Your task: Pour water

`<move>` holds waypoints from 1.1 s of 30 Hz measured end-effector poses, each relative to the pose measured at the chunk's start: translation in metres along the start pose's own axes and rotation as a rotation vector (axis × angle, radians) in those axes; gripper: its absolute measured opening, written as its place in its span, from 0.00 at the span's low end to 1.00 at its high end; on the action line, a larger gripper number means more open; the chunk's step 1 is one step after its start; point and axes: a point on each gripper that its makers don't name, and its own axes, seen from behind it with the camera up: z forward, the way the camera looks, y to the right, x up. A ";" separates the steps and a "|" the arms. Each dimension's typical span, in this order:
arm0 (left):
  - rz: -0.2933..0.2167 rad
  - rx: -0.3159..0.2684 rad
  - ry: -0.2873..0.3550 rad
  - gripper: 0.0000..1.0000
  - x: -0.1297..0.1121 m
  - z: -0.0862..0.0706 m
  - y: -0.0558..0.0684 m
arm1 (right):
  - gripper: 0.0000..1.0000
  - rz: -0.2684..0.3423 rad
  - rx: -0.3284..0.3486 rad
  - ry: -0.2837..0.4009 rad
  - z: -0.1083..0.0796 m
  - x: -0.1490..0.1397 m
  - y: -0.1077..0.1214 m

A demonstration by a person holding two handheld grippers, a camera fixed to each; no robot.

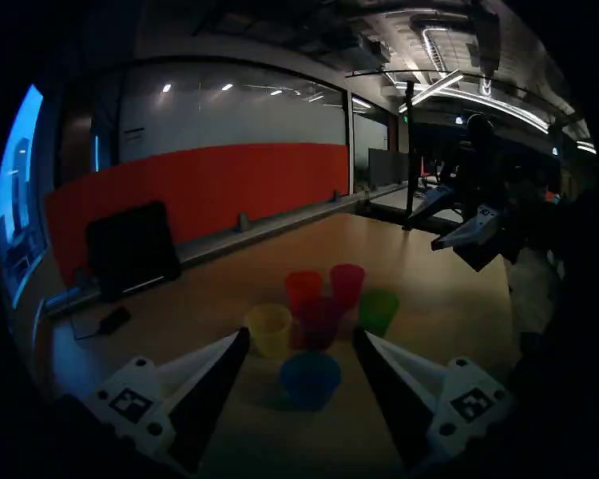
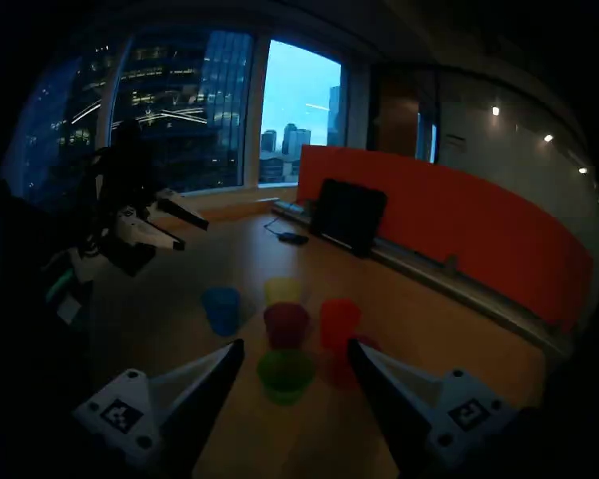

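Several coloured plastic cups stand clustered on the wooden table [image 1: 427, 295]. In the left gripper view a blue cup [image 1: 310, 379] sits nearest, between my open left gripper's [image 1: 299, 335] fingers, with a yellow cup [image 1: 269, 329], a dark red cup [image 1: 321, 322], two red cups [image 1: 303, 289] and a green cup [image 1: 378, 310] behind. My right gripper [image 1: 419, 235] hovers open at the right, above the table. In the right gripper view the green cup [image 2: 286, 374] lies between my open right gripper's [image 2: 295, 345] fingers. The left gripper [image 2: 196, 237] floats at the left. Neither holds anything.
A black screen [image 1: 132, 247] [image 2: 347, 214] leans against the red partition [image 1: 220, 184] at the table's far edge, with a cable and adapter [image 1: 114, 319] beside it. Large windows [image 2: 188, 112] look out on a city at dusk. The room is dim.
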 end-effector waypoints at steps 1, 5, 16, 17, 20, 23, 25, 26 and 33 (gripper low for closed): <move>0.001 -0.002 -0.007 0.96 -0.004 0.001 0.000 | 1.00 -0.003 0.001 -0.009 0.002 -0.004 0.000; 0.001 -0.010 -0.035 0.96 -0.018 0.006 0.003 | 1.00 -0.012 0.008 -0.039 0.009 -0.020 -0.001; -0.011 -0.039 -0.123 0.96 -0.058 0.018 0.008 | 1.00 -0.027 0.032 -0.104 0.027 -0.054 -0.004; -0.012 -0.043 -0.132 0.96 -0.062 0.019 0.008 | 1.00 -0.027 0.034 -0.109 0.029 -0.057 -0.004; -0.011 -0.048 -0.157 0.96 -0.072 0.021 0.007 | 1.00 -0.025 0.041 -0.125 0.032 -0.065 -0.004; -0.012 -0.055 -0.182 0.96 -0.082 0.023 0.007 | 1.00 -0.021 0.046 -0.140 0.037 -0.072 -0.003; -0.012 -0.064 -0.198 0.96 -0.088 0.025 0.008 | 1.00 -0.021 0.049 -0.151 0.040 -0.077 -0.003; -0.012 -0.068 -0.205 0.96 -0.091 0.025 0.008 | 1.00 -0.021 0.050 -0.156 0.042 -0.079 -0.003; -0.006 -0.089 -0.252 0.96 -0.107 0.035 0.009 | 1.00 -0.025 0.067 -0.189 0.057 -0.093 -0.005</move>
